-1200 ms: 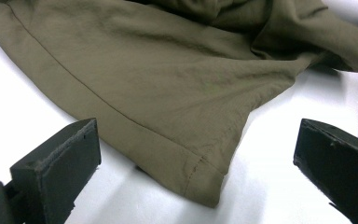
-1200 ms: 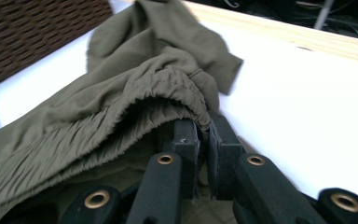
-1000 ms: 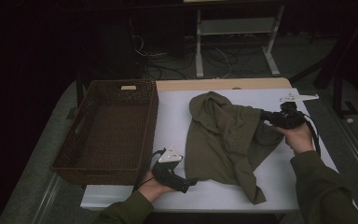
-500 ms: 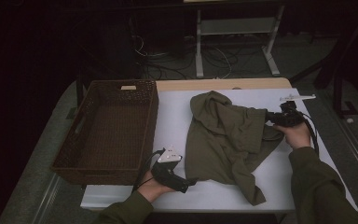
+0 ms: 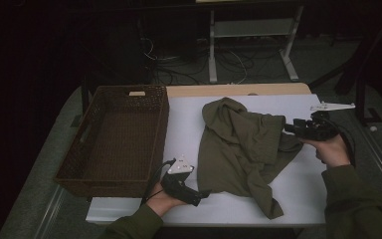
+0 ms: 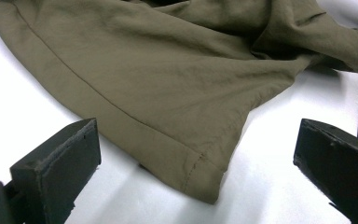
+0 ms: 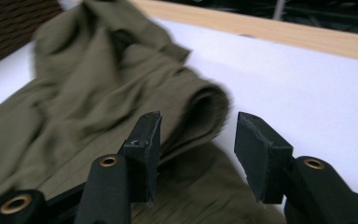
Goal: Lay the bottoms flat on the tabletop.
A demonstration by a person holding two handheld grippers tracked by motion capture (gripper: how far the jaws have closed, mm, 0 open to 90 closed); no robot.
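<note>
Olive garment (image 5: pixel 241 144) lies crumpled on white table (image 5: pixel 298 184), hem stitched. Left gripper (image 5: pixel 203 195) spread wide; right gripper (image 5: pixel 287 128) jaws just opened, clamping nothing.

Shirt (image 5: pixel 241 144): olive green cloth, crumpled and partly folded, lying flat on white table centre; bunched sleeve toward 3 o'clock, hemmed corner trailing toward 5 o'clock.

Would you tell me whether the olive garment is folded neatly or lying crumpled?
Crumpled: the olive garment lies bunched in loose folds on the white table, beside the wicker basket.
</note>
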